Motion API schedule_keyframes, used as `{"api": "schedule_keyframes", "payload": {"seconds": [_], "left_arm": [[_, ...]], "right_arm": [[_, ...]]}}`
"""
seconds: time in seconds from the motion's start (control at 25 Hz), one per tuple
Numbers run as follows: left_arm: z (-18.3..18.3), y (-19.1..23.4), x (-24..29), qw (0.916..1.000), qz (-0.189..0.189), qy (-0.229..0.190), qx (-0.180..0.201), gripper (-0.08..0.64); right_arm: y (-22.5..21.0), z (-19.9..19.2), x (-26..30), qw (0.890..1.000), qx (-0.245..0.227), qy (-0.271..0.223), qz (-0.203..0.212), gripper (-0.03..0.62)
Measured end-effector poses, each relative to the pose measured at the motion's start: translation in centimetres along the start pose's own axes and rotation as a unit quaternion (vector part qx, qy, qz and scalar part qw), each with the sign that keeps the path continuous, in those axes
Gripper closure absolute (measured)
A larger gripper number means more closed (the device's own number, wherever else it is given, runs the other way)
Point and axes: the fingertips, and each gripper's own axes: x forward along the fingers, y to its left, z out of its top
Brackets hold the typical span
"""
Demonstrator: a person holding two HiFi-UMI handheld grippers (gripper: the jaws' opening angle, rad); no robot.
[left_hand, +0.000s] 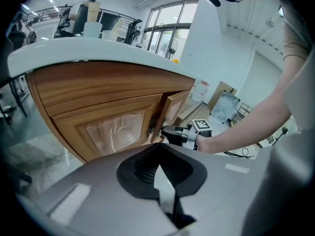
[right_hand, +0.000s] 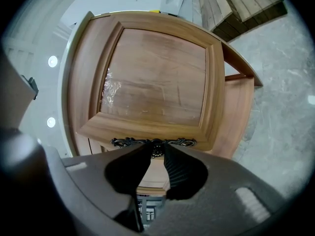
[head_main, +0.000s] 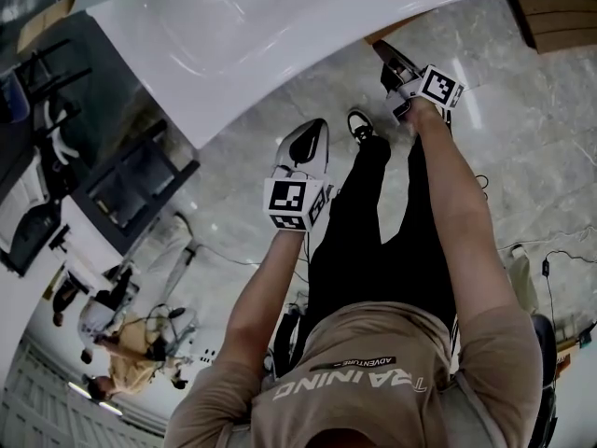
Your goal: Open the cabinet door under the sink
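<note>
Your right gripper [right_hand: 156,149] has its jaws closed narrowly on the ornate dark metal handle [right_hand: 153,142] of the cabinet door [right_hand: 157,77], with the handle's centre rosette caught between the tips. Your left gripper [left_hand: 158,149] has its jaws together at the tips with nothing between them. It hangs over the floor [head_main: 522,157], apart from the cabinet.

From the left gripper view, the cabinet door [left_hand: 172,107] stands ajar under the white surface [left_hand: 98,48], and your right gripper [left_hand: 172,132] sits at its free edge. Just beside it is a second, closed door [left_hand: 115,132] with crinkled plastic film over its panel. The cabinet front is curved, warm brown wood.

In the head view, the white surface [head_main: 280,35] with its sink basin fills the top of the frame. Your right gripper [head_main: 392,63] is tucked at its edge and your left gripper [head_main: 306,138] is lower, over grey marble flooring.

Around you, the room is bright, with tall windows [left_hand: 172,28] beyond the surface. Wooden boards [right_hand: 246,9] are stacked on the floor near the cabinet, and cables [head_main: 560,250] trail across the marble.
</note>
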Motion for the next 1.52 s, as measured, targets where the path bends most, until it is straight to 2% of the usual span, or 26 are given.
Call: {"api": "schedule_keyframes", "payload": {"seconds": [0.12, 0.2, 0.44, 0.76, 0.92, 1.04, 1.28, 1.44, 1.52], "left_arm": [[0.2, -1.0, 0.1, 1.0, 0.002, -0.004, -0.008, 0.544], [0.3, -2.0, 0.4, 0.9999, 0.0, -0.006, -0.008, 0.545], [0.1, -4.8, 1.1, 0.9996, 0.006, -0.012, -0.026, 0.545], [-0.2, -8.5, 1.1, 0.9995, 0.013, -0.009, -0.027, 0.543], [0.0, -9.7, 1.0, 0.9995, 0.016, -0.007, -0.027, 0.545], [0.3, -10.8, 1.4, 0.9994, 0.019, -0.008, -0.027, 0.543], [1.3, -12.6, 2.8, 0.9994, 0.02, -0.009, -0.026, 0.543], [1.5, -13.8, 4.0, 0.9995, 0.019, -0.004, -0.027, 0.543], [1.8, -14.6, 4.5, 0.9995, 0.016, -0.003, -0.026, 0.543]], "right_arm": [[-0.4, -0.6, -0.8, 1.0, 0.007, 0.022, -0.018, 0.505], [0.3, -0.9, -1.4, 0.999, 0.017, 0.03, 0.01, 0.505], [-0.5, -1.1, -5.4, 0.998, -0.007, 0.059, 0.015, 0.505], [-0.8, -0.9, -9.2, 0.992, -0.014, 0.118, 0.033, 0.505], [-1.0, -0.6, -11.1, 0.988, -0.03, 0.148, 0.029, 0.505], [-1.2, -0.7, -12.7, 0.986, -0.011, 0.166, 0.033, 0.505], [-1.8, 0.6, -16.2, 0.98, -0.002, 0.191, 0.047, 0.505], [-2.6, 2.1, -18.1, 0.974, -0.047, 0.219, 0.039, 0.505], [-3.0, 2.9, -19.1, 0.973, -0.051, 0.223, 0.039, 0.505]]}}
